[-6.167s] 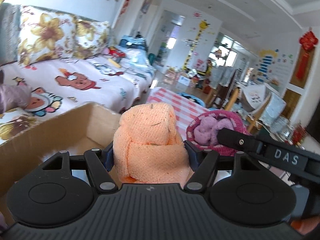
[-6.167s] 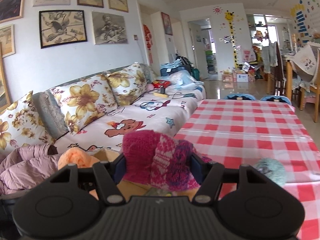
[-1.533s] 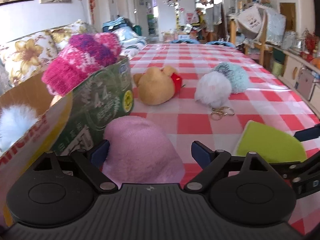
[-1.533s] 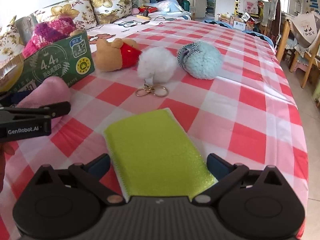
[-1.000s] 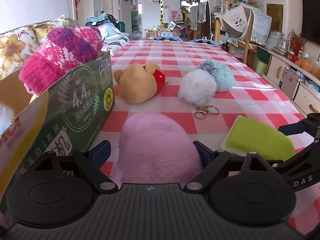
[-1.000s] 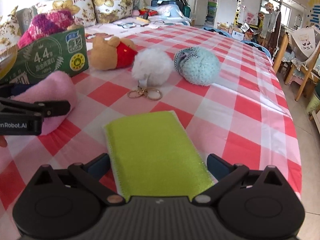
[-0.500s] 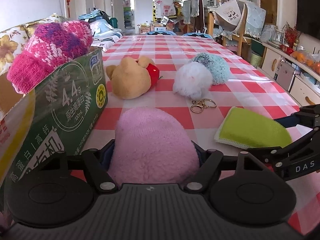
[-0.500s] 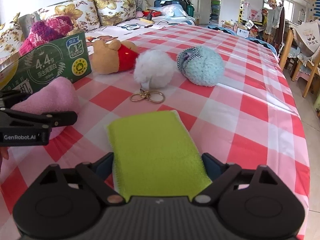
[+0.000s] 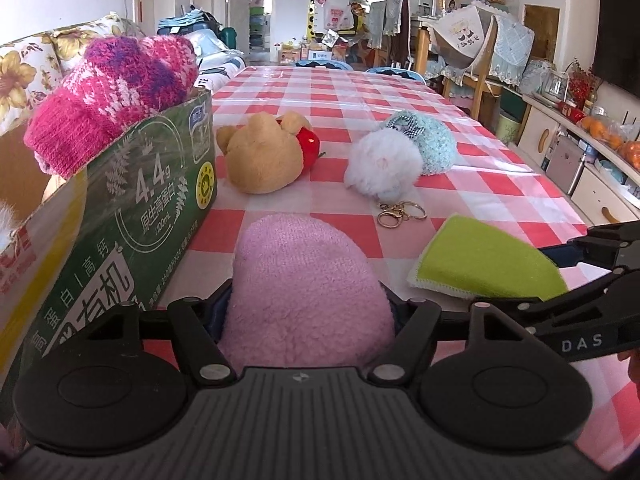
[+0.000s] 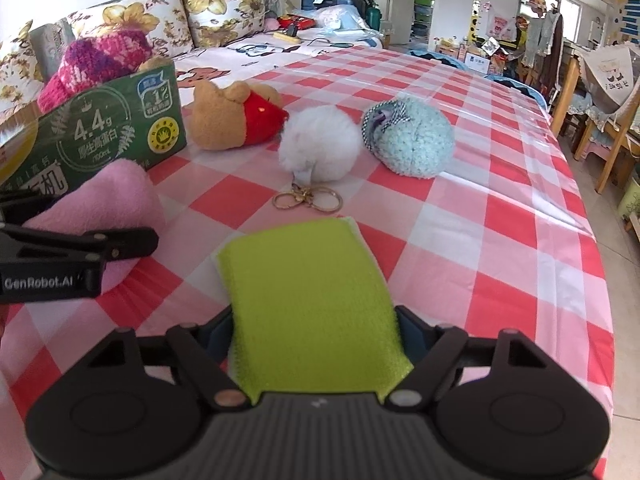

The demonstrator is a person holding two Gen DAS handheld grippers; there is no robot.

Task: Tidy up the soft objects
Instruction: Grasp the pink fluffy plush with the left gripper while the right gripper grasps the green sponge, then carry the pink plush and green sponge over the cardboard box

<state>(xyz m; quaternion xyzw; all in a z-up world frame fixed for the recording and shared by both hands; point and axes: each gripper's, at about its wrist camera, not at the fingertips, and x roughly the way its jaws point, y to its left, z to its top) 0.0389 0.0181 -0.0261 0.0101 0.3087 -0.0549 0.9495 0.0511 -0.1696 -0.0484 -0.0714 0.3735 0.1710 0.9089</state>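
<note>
Our left tongs (image 9: 308, 312) have just clamped on the pink sock (image 9: 304, 280); our right tongs (image 10: 316, 332) now pinch the green cloth (image 10: 308, 284); both seem ready for lifting toward the box (image 9: 132, 200).

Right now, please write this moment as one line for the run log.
left gripper: shut on pink fleece | right gripper: shut on green cloth | both on tablecloth | box: holds knit hat

Red-and-white checked tabletop (image 9: 460, 184) stretches ahead. Floral cushions (image 10: 224, 12) line the sofa (image 10: 248, 50) at left; wooden chairs (image 10: 608, 136) stand right, and oranges (image 9: 612, 140) sit on a cabinet (image 9: 568, 160).
</note>
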